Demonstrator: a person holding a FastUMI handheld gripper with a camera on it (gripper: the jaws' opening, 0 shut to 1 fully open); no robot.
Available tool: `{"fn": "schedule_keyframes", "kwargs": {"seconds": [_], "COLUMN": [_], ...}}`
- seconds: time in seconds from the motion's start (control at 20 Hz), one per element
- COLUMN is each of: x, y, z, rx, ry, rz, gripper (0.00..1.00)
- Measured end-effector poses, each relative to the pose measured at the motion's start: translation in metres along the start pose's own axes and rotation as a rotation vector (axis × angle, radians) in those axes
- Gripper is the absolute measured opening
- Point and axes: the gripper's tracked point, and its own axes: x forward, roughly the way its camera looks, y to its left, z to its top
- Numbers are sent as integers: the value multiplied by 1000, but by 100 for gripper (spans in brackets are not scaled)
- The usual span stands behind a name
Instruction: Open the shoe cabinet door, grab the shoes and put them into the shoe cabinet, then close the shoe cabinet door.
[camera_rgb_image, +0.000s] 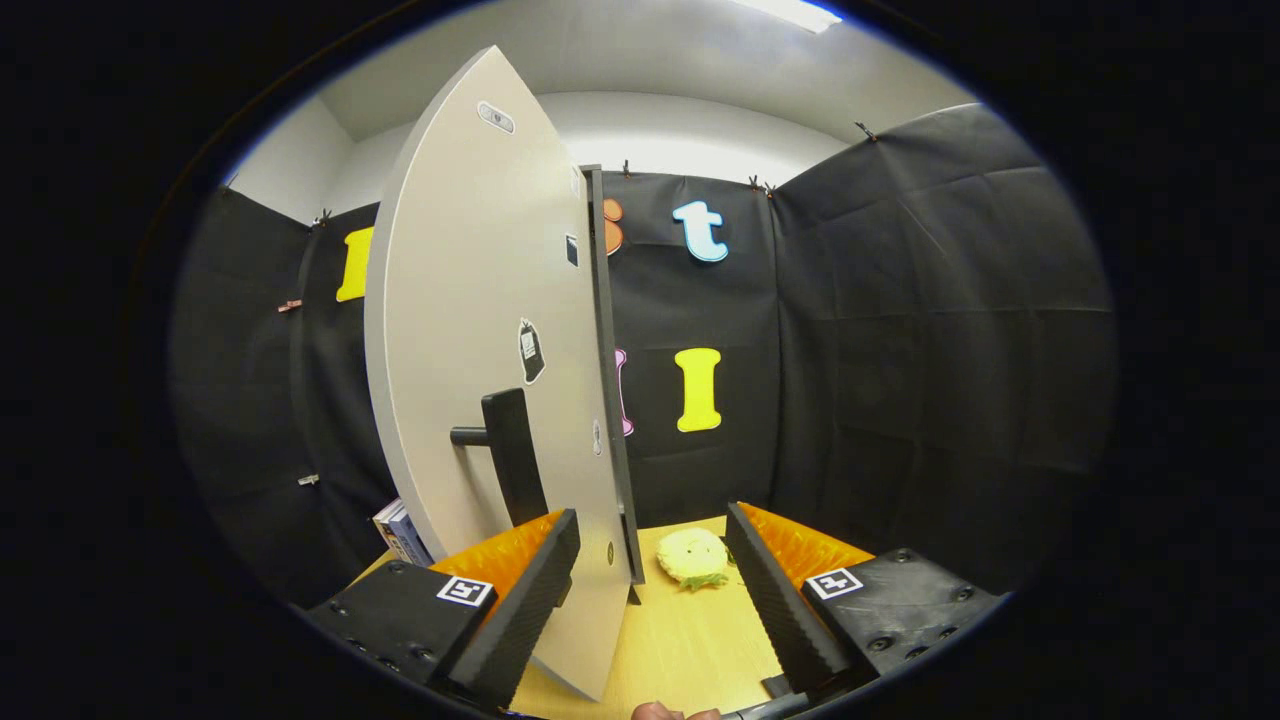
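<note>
Door swung open, edge between the fingers

The hand-held gripper (650, 590) is open, holding nothing. The shoe cabinet door (480, 330) stands between its fingers, close to the left one, likely so it can be pushed. Its black handle (510, 455) sits just ahead of that finger. A yellow slipper (692, 557) lies on the table (690, 650) just ahead, waiting to be grabbed.

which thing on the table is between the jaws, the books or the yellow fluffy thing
The yellow fluffy thing, just ahead between the gripper's open jaws; the books stand off left, beyond the door.
</note>
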Motion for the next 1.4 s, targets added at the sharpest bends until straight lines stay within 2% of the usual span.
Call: {"fn": "schedule_keyframes", "kwargs": {"seconds": [0.45,0.65,1.0,1.4], "x": [5,17,55,65], "y": [65,107,182,195], "z": [-10,-18,-26,-24], "rx": [31,47,-8,-36], "ry": [33,61,66,54], "rz": [28,75,163,178], "gripper": [98,98,98,98]}}
